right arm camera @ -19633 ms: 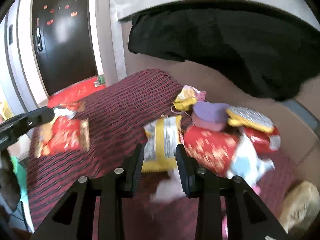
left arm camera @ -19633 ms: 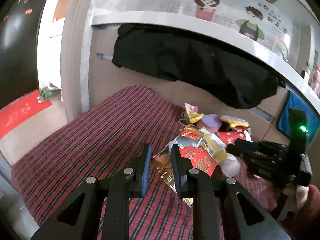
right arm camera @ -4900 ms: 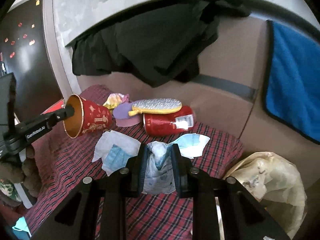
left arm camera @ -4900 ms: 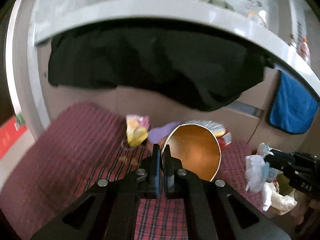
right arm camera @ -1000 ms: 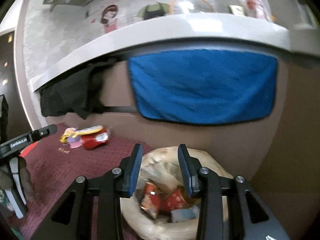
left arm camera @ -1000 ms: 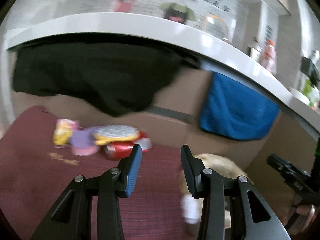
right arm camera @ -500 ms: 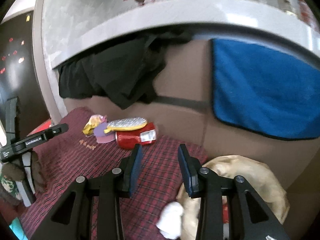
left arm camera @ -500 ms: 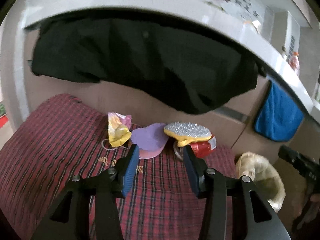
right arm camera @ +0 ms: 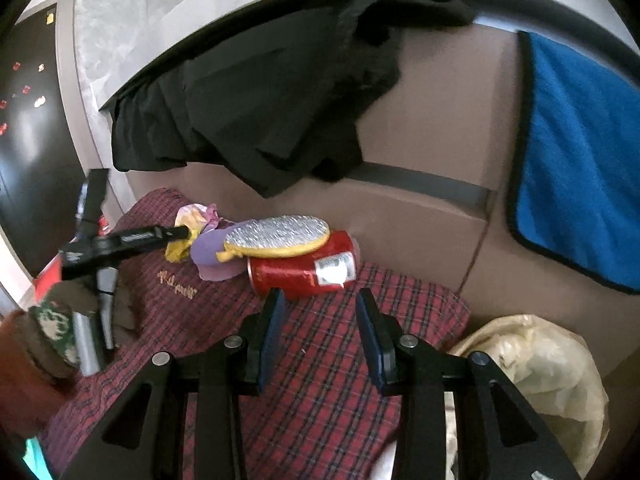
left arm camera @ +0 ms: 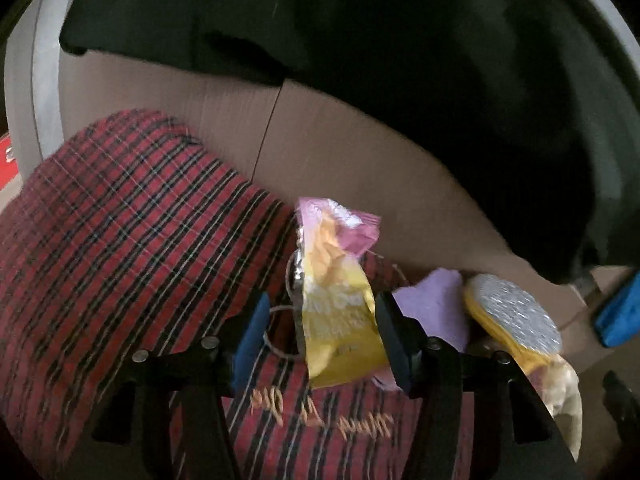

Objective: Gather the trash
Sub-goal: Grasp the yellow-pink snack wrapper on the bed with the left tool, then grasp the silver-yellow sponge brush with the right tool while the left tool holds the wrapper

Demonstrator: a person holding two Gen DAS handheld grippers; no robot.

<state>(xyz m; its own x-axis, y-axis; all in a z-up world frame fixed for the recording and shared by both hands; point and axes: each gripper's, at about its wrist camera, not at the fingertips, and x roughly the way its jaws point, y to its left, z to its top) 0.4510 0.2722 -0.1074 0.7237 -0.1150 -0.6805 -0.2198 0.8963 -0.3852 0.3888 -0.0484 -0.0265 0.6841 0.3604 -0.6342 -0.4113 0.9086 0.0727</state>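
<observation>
A yellow and pink snack wrapper (left arm camera: 336, 300) lies on the red plaid cloth (left arm camera: 120, 248). My left gripper (left arm camera: 320, 332) is open, its jaws on either side of the wrapper's lower end. The wrapper also shows in the right wrist view (right arm camera: 188, 236), at the left gripper's tip. My right gripper (right arm camera: 320, 336) is open and empty above the cloth (right arm camera: 320, 380), just in front of a red can (right arm camera: 304, 270) lying on its side. A cream plastic trash bag (right arm camera: 536, 376) sits at the right.
A purple lid (left arm camera: 432, 304) and a yellow brush with a silver face (left arm camera: 516, 320) lie right of the wrapper, the brush resting on the can (right arm camera: 280, 236). A black garment (right arm camera: 260, 108) and a blue towel (right arm camera: 580, 160) hang over the brown board behind.
My left gripper has moved in close, so its open jaws now straddle the yellow wrapper. My right gripper has swung left from the bag toward the red can.
</observation>
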